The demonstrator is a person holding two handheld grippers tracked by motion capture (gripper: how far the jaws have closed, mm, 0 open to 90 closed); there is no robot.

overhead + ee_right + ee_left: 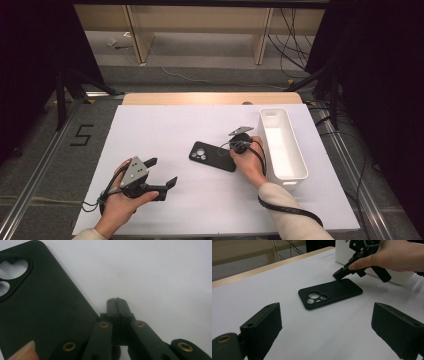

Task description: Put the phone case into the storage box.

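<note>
White sheet is covering the table (165, 125) from the high view, with the black phone case (212, 156) lying near the middle. Left gripper (159, 174) is sitting with jaws spread, holding nothing, and the white bin (283, 145) at right looks empty. Left gripper view is showing the right gripper (338, 275) tipped down at the case's far edge. Right gripper view: jaws pressed together on nothing, just beside the case (40, 310) edge
</note>
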